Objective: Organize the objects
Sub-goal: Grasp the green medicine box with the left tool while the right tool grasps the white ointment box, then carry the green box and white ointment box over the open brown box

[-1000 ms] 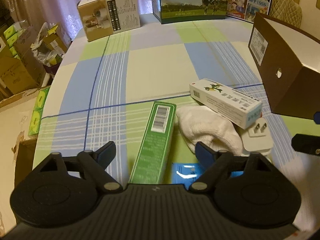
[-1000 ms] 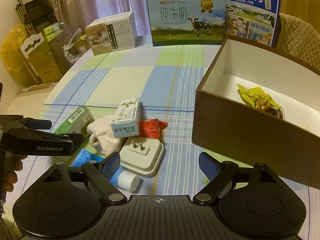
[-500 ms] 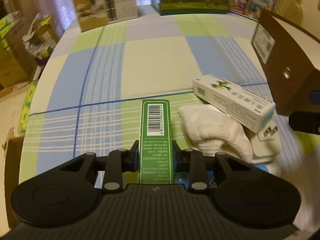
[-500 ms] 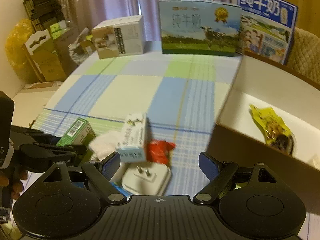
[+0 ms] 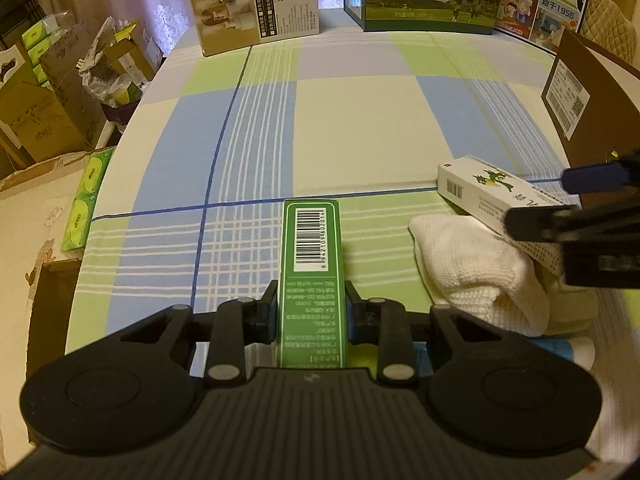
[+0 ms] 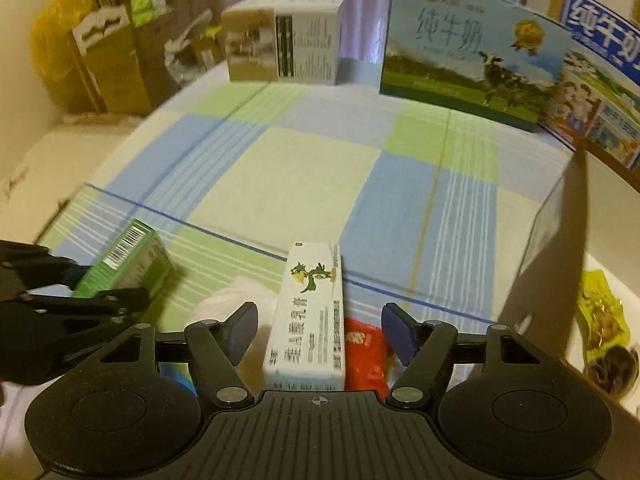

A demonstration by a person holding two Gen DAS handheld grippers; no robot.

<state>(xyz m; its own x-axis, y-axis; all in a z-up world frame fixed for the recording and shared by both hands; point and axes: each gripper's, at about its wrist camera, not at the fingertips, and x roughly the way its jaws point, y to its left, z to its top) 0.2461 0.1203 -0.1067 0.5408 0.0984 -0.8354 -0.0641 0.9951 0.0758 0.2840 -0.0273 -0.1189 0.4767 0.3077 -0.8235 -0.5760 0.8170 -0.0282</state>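
Green carton: now clamped in left claw, previously loose on checked tabletop. Right claw, fingers apart, had moved astride white carton atop white cloth.

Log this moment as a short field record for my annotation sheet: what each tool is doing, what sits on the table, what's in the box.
left tool: shut on the long green cardboard carton with a barcode
right tool: open, fingers either side of the white carton printed with a green bird, not gripping
beside white carton: white knitted cloth, red foil packet
brown cardboard box: open, holds a yellow snack packet
surface: blue-green checked tablecloth
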